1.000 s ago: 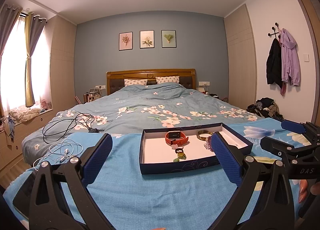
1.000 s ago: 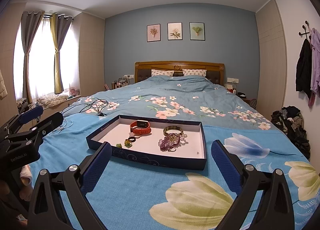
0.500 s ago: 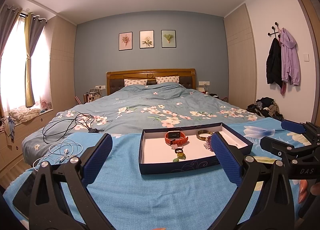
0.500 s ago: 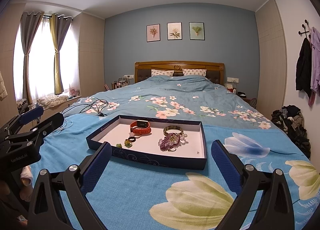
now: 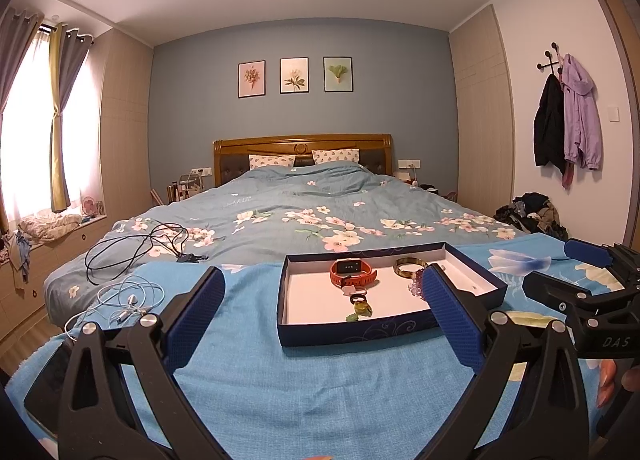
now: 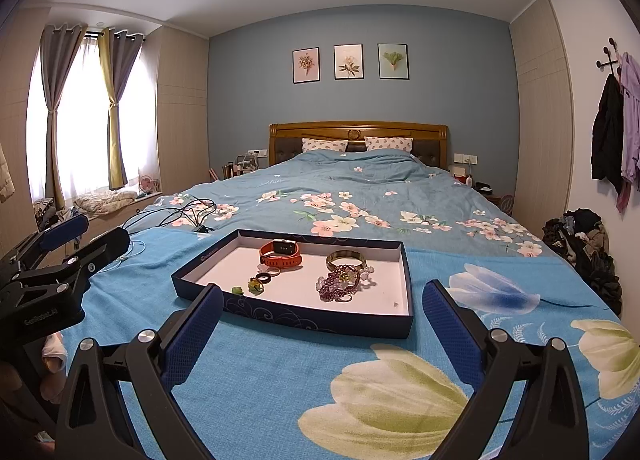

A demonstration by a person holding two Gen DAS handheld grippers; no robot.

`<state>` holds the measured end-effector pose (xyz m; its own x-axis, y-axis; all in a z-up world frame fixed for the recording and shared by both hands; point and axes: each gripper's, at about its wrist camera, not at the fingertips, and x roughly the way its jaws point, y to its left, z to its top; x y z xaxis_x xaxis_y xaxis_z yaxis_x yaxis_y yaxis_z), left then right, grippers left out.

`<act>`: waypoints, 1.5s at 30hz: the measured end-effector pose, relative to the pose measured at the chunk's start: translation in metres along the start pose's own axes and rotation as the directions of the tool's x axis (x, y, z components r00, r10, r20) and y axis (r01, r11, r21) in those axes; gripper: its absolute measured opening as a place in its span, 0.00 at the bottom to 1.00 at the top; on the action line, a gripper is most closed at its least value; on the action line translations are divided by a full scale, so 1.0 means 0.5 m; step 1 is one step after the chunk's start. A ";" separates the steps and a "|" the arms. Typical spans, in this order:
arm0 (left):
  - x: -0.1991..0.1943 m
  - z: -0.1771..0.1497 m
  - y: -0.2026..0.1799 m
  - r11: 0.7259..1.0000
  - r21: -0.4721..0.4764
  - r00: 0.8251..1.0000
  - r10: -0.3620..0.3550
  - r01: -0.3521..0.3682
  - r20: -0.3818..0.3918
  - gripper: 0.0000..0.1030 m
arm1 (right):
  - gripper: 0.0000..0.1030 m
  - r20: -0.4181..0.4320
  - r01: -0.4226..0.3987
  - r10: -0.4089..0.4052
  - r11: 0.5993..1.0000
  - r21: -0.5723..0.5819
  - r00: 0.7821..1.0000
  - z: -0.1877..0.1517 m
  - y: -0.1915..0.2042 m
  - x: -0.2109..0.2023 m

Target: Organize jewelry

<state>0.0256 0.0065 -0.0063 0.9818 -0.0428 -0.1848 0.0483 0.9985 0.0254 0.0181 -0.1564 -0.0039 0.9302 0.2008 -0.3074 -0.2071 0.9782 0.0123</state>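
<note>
while both hand-held grippers [image 5: 322, 308] [image 6: 320, 318] gape wide, empty, tray [image 6: 248, 306] long axis lies crosswise on bed [image 6: 304, 195].

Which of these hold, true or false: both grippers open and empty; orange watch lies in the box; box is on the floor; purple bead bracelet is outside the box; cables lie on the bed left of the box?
1. Both the left gripper and right gripper are open, holding nothing. True.
2. The orange watch lies inside the box. True.
3. The box sits on the floor. False: it rests on the blue blanket on the bed.
4. The purple bead bracelet lies outside the box. False: it is inside, near the gold bangle.
5. Black cables lie on the bed left of the box. True.
</note>
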 end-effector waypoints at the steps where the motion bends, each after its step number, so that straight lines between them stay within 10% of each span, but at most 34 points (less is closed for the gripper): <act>1: 0.001 -0.001 0.001 1.000 -0.003 1.000 0.000 0.000 -0.002 0.94 | 0.94 0.000 0.001 -0.001 1.000 0.000 1.000 -0.001 0.000 0.000; 45: 0.003 -0.001 0.001 1.000 0.000 1.000 -0.002 0.002 -0.005 0.94 | 0.94 0.002 0.001 -0.001 1.000 0.011 1.000 -0.003 -0.007 0.001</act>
<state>0.0268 0.0072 -0.0070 0.9807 -0.0447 -0.1901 0.0502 0.9984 0.0246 0.0186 -0.1597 -0.0053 0.9311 0.1998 -0.3053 -0.2027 0.9790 0.0223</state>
